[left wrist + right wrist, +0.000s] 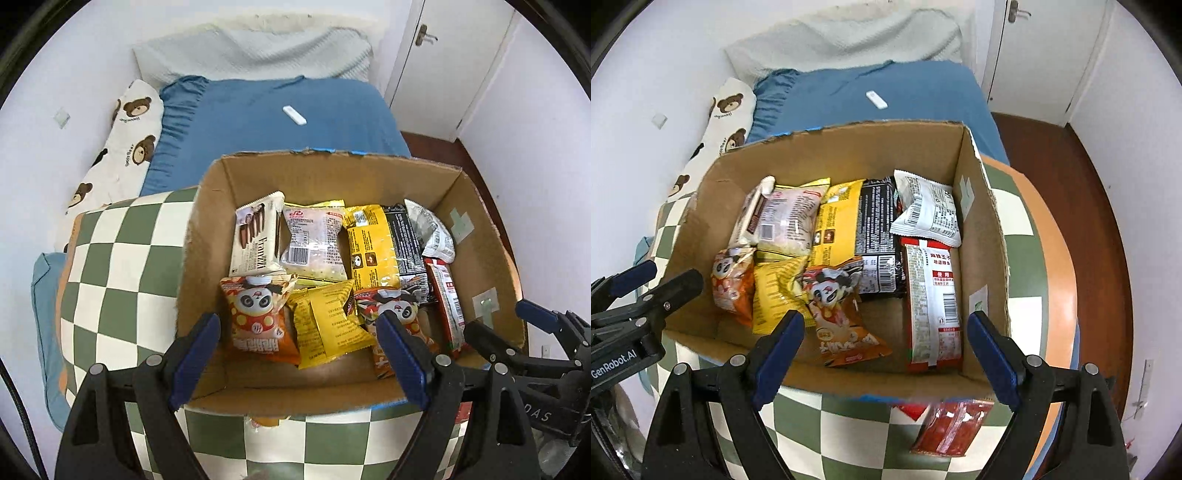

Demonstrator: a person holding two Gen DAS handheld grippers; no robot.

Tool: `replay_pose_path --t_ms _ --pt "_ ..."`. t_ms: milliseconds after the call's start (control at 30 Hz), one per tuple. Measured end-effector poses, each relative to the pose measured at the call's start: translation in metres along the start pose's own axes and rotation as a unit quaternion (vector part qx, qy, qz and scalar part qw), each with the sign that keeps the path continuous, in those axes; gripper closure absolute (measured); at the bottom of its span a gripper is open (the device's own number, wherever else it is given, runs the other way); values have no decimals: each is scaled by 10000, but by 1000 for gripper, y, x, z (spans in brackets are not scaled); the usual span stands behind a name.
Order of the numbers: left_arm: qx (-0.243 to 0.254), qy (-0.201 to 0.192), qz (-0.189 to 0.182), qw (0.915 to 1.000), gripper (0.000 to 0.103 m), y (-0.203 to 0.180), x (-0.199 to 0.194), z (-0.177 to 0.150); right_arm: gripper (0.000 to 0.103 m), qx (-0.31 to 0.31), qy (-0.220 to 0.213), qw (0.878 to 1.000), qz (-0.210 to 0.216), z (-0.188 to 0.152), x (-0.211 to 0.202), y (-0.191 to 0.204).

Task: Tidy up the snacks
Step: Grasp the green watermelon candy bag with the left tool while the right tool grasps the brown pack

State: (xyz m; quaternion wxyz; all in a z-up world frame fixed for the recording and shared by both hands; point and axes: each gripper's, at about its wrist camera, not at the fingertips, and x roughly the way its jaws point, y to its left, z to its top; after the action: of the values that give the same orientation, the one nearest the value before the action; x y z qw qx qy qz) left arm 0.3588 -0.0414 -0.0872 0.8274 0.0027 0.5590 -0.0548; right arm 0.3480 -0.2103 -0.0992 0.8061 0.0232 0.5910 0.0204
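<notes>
An open cardboard box stands on a green-and-white checkered table and holds several snack packets: an orange panda bag, a yellow packet, a white wafer pack, a red-and-white packet. A red snack packet lies on the table outside the box's near wall, between my right gripper's fingers. My left gripper is open and empty over the box's near edge. My right gripper is open and empty above the near wall.
The checkered table has an orange rim. Behind it is a bed with a blue sheet, a bear-print pillow and a white remote. A door and red-brown floor are at right.
</notes>
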Motion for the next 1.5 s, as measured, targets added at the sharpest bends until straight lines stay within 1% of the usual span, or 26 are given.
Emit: replay_pose_path --t_ms 200,433,567,700,767,833,867,933,967,1000,1033,1067,1100,1133,1167,1233,1267,1300,1333,1367,1400,1433,1467,1500 --pt "11 -340 -39 9994 17 2 -32 -18 11 -41 -414 9991 -15 -22 -33 4" --pt "25 -835 -122 9964 16 0 -78 -46 11 -186 -1139 9932 -121 -51 -96 13" --pt "97 -1087 -140 9939 17 -3 -104 -66 11 -217 -1465 9889 -116 -72 -128 18" --pt "76 -1134 -221 9933 16 -1 -120 -85 11 -174 -1594 9870 41 -93 -150 20" --pt "77 -1059 -236 9941 16 2 -123 -99 11 -139 -1550 9877 155 -105 -154 20" --pt "96 -871 -223 9959 16 4 -118 -115 11 -71 -1425 9889 418 -122 -151 16" --pt "107 -675 -227 9974 17 5 -111 -129 12 -26 -1350 9896 491 -132 -147 15" --pt "210 -267 -236 9991 17 5 -95 -151 19 26 -1121 9916 646 -154 -132 12" --pt "277 1 -160 9995 17 6 -81 -166 30 85 -923 9930 729 -167 -120 9" --pt "369 256 -109 9989 17 6 -67 -183 33 129 -754 9941 775 -176 -109 6" --pt "489 544 -108 9973 17 5 -52 -199 33 194 -557 9948 835 -187 -97 3" --pt "677 982 -94 9928 17 3 -30 -221 33 302 -387 9948 893 -198 -86 -2" --pt "874 1321 -123 9873 17 0 -12 -240 33 434 -203 9945 937 -209 -73 -7" --pt "1007 1556 -162 9825 17 -4 1 -254 33 537 -49 9941 944 -219 -62 -12" --pt "1193 1992 -184 9725 17 -9 22 -276 33 648 84 9934 940 -228 -53 -17" --pt "1339 2573 -405 9561 17 -16 49 -303 33 902 288 9911 930 -245 -38 -31" --pt "1370 3000 -536 9425 17 -20 68 -319 33 1015 336 9899 931 -249 -33 -37" --pt "1356 3274 -642 9329 17 -22 81 -328 33 1111 355 9889 916 -253 -29 -42" --pt "1329 3399 -736 9281 17 -24 88 -333 33 1160 359 9886 889 -253 -27 -47" --pt "1310 3482 -695 9256 20 -25 99 -339 33 1204 365 9884 855 -252 -24 -52" --pt "1275 3459 -641 9273 25 -24 104 -340 33 1251 345 9881 825 -250 -22 -56" --pt "1245 3409 -607 9299 43 -23 107 -339 33 1291 313 9880 793 -247 -20 -60" --pt "1164 3336 -539 9339 52 -20 110 -335 33 1329 259 9880 738 -242 -19 -64" --pt "1057 3293 -543 9367 54 -18 110 -331 33 1340 213 9884 680 -235 -17 -67"
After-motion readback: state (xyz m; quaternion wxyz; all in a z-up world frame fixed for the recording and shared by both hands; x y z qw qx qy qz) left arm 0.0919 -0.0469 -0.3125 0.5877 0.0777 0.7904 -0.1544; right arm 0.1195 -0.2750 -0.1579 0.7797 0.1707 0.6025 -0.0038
